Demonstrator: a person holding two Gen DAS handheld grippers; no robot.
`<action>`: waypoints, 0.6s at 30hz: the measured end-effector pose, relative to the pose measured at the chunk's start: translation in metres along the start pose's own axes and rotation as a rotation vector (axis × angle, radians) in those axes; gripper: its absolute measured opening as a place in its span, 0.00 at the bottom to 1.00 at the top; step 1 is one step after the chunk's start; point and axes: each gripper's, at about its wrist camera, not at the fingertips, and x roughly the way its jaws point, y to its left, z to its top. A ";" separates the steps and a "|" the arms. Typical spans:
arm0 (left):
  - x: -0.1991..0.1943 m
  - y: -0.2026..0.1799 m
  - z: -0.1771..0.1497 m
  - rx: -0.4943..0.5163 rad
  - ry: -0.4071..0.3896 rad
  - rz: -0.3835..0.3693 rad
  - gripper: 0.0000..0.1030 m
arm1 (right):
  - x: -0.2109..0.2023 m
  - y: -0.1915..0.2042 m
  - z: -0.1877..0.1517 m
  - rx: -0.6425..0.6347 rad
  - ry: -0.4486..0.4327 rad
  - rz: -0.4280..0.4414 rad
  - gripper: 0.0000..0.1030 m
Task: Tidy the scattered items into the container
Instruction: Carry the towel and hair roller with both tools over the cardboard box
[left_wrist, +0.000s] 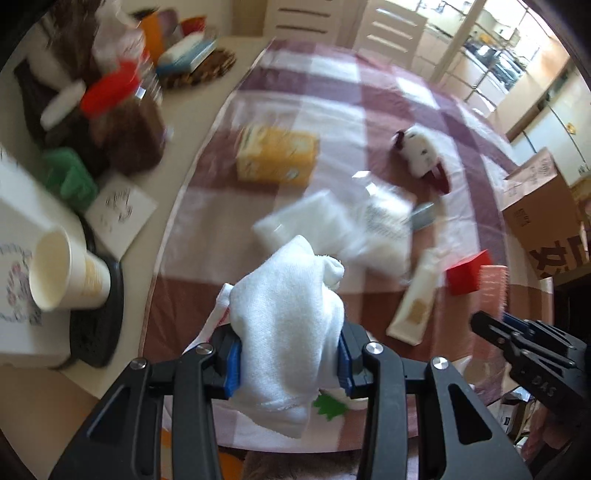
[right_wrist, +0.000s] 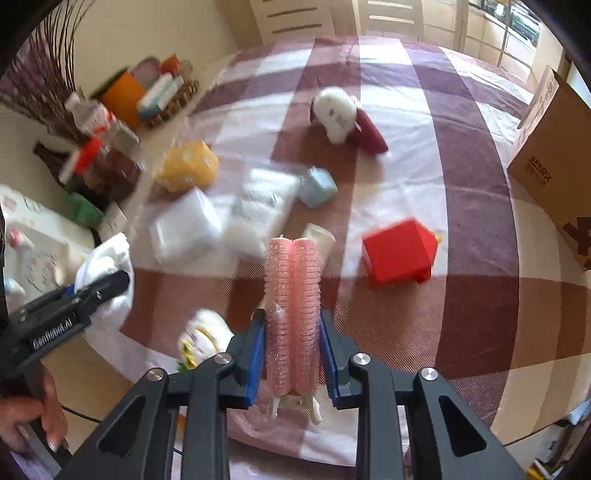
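Note:
My left gripper is shut on a white cloth, held above the checked tablecloth; it also shows in the right wrist view. My right gripper is shut on a pair of pink hair rollers. The cardboard box stands at the table's right edge, also in the left wrist view. Scattered on the cloth: a red box, a plush dog, a blue-grey item, a yellow pack, clear white packets and a cream tube.
A paper cup lies on a dark tray at the left. Jars with red lids, a green item and a basket of things crowd the left counter. White chairs stand behind the table.

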 end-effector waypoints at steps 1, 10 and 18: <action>-0.004 -0.008 0.012 0.007 -0.007 -0.015 0.39 | -0.004 0.001 0.005 0.003 -0.011 0.003 0.27; -0.019 -0.076 0.070 0.100 -0.072 -0.073 0.39 | -0.065 -0.009 0.054 0.046 -0.175 0.025 0.27; -0.036 -0.129 0.089 0.193 -0.111 -0.099 0.40 | -0.102 -0.025 0.064 0.056 -0.256 -0.025 0.27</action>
